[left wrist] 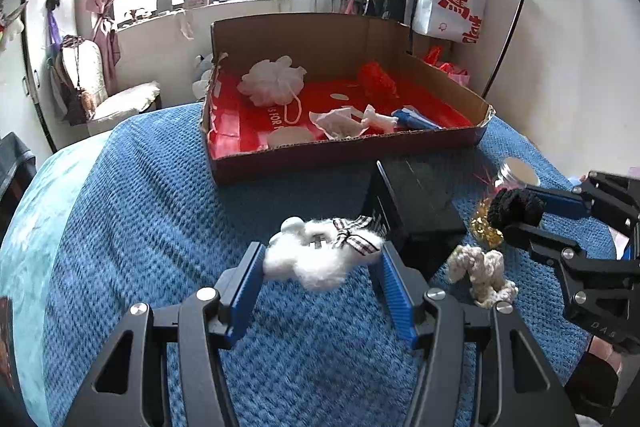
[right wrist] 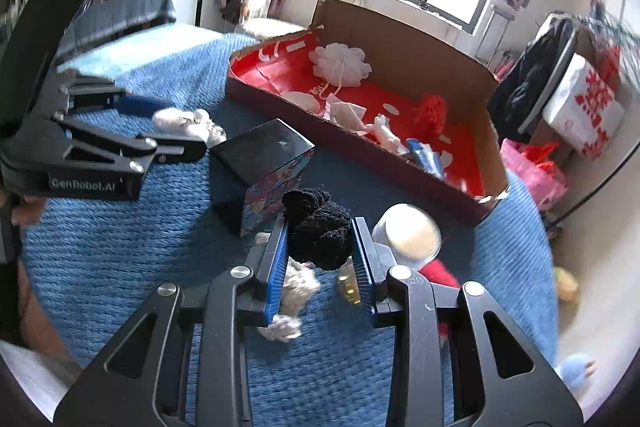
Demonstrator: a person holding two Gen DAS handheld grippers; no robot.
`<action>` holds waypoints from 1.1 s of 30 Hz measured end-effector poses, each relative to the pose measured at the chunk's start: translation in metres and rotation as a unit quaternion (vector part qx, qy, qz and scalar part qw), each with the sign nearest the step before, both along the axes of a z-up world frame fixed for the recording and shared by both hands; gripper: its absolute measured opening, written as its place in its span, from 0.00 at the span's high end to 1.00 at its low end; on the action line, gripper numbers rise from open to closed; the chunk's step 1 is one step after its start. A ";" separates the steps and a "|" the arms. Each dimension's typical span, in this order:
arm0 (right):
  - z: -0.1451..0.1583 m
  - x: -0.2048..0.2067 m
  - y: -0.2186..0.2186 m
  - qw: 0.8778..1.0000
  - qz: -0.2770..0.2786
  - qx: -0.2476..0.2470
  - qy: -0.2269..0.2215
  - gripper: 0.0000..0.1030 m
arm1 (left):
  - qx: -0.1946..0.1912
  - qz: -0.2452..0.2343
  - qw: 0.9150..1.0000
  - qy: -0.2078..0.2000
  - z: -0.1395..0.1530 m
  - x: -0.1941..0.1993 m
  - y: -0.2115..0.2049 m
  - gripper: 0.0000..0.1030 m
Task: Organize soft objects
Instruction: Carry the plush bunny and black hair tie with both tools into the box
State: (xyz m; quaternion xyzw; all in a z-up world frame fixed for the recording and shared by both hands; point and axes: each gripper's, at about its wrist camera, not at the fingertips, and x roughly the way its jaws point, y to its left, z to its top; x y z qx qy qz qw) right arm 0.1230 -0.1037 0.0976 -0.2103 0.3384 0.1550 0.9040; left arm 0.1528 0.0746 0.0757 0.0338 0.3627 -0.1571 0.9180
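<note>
A: From the left wrist, what's happening?
B: The left tool (left wrist: 323,263) pinches a white fluffy toy (left wrist: 316,259) above the bed (left wrist: 140,207); the cardboard box (left wrist: 344,151) lies ahead, likely its destination.

A: And the right wrist?
B: The right tool (right wrist: 320,239) squeezes a black knitted bundle (right wrist: 318,227), lifted clear, probably for that box (right wrist: 400,163) ahead too.
</note>
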 end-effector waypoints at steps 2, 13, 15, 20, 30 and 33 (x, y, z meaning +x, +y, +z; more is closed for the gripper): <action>0.002 0.005 0.004 1.000 0.008 -0.030 0.002 0.72 | 0.003 -0.008 1.000 0.004 0.000 0.006 -0.001 0.42; 0.014 0.043 0.010 0.995 0.048 -0.071 0.043 0.72 | 0.013 -0.038 0.999 0.014 0.007 0.035 -0.007 0.42; 0.016 0.054 0.007 0.995 0.050 -0.061 0.057 0.72 | 0.011 -0.042 0.999 0.015 0.010 0.039 -0.007 0.42; 0.018 0.081 -0.001 0.994 0.055 -0.028 0.092 0.71 | 0.005 -0.051 0.999 0.014 0.020 0.051 -0.009 0.42; 0.030 0.151 -0.039 0.981 0.046 0.104 0.157 0.71 | -0.017 -0.078 0.997 0.012 0.047 0.101 -0.022 0.42; 0.031 0.177 -0.054 0.976 0.032 0.136 0.169 0.71 | -0.020 -0.095 0.995 0.017 0.051 0.126 -0.033 0.42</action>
